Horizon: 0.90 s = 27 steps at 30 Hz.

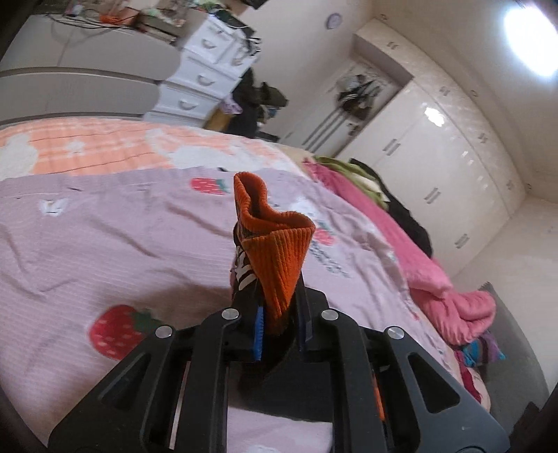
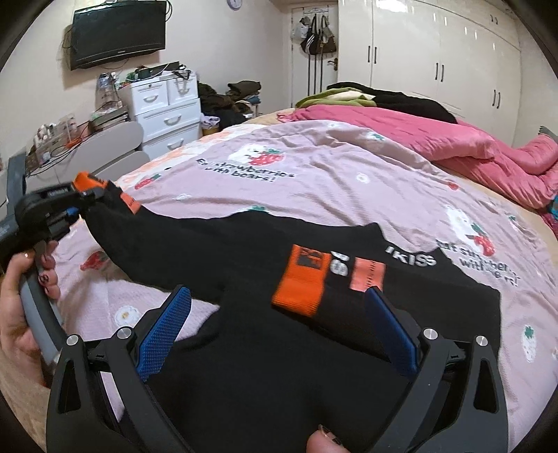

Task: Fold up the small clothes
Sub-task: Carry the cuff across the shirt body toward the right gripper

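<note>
A small black top [image 2: 244,254] with orange patches and white lettering lies spread on the lilac strawberry bedsheet [image 2: 331,181]. Its sleeve ends in an orange ribbed cuff [image 1: 275,258]. My left gripper [image 1: 279,313] is shut on that cuff, which sticks up past the fingertips. In the right wrist view the left gripper [image 2: 75,205] holds the cuff [image 2: 85,181] lifted at the far left, the sleeve stretched towards it. My right gripper [image 2: 279,313] hovers low over the top's body, open, its blue pads [image 2: 164,327] wide apart with nothing gripped.
A pink quilt [image 2: 453,146] and a heap of green and black clothes [image 2: 366,96] lie along the bed's far right side. White drawers [image 2: 167,111], a wall TV [image 2: 118,31] and white wardrobes [image 2: 436,52] stand beyond. A hand [image 2: 21,278] holds the left gripper's handle.
</note>
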Each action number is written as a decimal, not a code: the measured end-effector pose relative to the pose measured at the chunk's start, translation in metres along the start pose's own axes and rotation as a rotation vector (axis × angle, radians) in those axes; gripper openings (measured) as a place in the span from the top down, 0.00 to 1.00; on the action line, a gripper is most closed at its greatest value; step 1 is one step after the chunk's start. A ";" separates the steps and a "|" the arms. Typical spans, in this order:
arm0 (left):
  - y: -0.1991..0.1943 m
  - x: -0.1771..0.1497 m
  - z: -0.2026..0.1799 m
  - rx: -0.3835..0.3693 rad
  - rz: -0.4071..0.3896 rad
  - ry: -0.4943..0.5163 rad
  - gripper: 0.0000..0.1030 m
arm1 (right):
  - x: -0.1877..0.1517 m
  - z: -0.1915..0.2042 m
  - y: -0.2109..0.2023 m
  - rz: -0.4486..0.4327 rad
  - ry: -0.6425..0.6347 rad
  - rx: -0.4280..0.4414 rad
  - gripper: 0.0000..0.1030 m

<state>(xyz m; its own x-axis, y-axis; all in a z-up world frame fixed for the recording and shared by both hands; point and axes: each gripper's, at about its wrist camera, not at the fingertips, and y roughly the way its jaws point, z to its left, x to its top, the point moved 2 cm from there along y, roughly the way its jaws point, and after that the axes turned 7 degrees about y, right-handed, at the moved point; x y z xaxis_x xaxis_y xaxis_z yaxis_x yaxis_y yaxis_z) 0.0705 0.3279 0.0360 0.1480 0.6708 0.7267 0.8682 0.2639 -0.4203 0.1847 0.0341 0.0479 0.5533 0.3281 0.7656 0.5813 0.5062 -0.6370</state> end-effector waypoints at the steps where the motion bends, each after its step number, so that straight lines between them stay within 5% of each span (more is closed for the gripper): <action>1: 0.001 -0.001 -0.008 -0.022 0.004 0.013 0.94 | -0.003 -0.007 -0.004 -0.008 0.011 -0.010 0.04; 27: 0.041 -0.064 -0.135 -0.306 0.173 0.231 0.95 | -0.019 -0.121 -0.030 -0.027 0.281 -0.062 0.04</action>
<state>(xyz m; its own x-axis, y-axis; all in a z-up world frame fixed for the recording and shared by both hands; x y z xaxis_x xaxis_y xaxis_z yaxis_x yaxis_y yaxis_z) 0.1601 0.2025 0.0455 0.3764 0.5050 0.7767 0.9166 -0.0810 -0.3914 0.2289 -0.0836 0.0417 0.6757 0.0776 0.7331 0.6285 0.4591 -0.6279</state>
